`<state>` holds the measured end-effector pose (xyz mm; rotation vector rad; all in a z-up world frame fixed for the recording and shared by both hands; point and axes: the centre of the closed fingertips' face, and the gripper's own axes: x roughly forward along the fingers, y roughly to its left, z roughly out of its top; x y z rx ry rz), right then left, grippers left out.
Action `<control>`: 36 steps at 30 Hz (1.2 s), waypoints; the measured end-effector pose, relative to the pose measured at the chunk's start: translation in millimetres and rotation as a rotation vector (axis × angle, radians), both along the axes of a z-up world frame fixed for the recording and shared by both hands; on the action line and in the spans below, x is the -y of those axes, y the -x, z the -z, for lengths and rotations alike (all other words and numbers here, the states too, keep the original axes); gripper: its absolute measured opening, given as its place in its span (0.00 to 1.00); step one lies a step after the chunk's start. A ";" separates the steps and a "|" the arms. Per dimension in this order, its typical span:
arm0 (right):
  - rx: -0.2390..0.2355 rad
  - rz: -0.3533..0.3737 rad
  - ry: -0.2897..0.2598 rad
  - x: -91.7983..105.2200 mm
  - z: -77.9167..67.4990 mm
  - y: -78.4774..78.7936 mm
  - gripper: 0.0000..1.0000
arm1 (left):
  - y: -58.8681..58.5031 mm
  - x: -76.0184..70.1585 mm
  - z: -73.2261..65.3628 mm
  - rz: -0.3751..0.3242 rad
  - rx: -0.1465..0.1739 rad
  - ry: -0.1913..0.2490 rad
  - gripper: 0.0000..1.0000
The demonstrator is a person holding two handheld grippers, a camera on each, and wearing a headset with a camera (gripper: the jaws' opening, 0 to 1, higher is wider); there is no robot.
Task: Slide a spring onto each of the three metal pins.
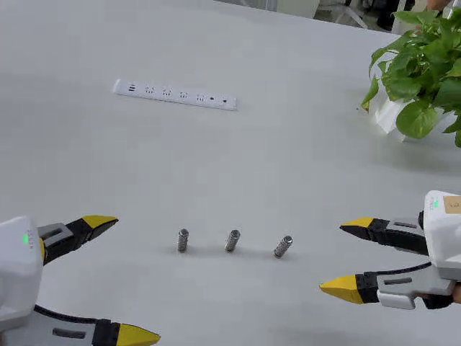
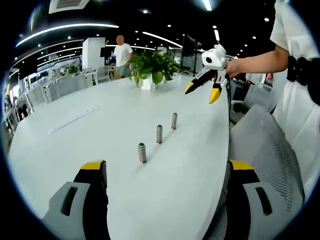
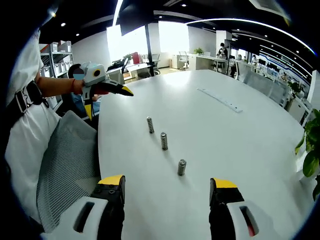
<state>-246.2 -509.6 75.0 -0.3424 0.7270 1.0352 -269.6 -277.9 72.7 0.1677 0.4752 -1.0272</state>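
Three metal pins stand in a row on the white table, each with a spring coiled round it: the left pin, the middle pin and the right pin, which leans a little. My left gripper is open at the table's near left, apart from the pins. My right gripper is open at the near right, nothing between its yellow-tipped fingers.
A white power strip lies farther back on the table. A potted green plant stands at the far right. A mesh chair sits by the near table edge. A person stands far behind.
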 end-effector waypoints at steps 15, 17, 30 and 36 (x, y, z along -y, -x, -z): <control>0.025 0.022 -0.074 3.9 8.3 12.1 0.85 | 7.9 -9.5 8.5 -0.025 -0.006 -0.037 0.99; 0.031 0.018 -0.076 4.6 8.4 12.4 0.87 | 8.3 -10.1 9.9 -0.027 -0.008 -0.041 0.99; 0.051 0.013 -0.087 4.0 5.9 13.2 0.91 | 6.3 -9.3 10.6 -0.025 -0.003 -0.044 0.99; 0.054 0.019 -0.091 2.9 4.9 13.3 0.91 | 3.8 -7.9 10.6 -0.019 -0.004 -0.041 0.99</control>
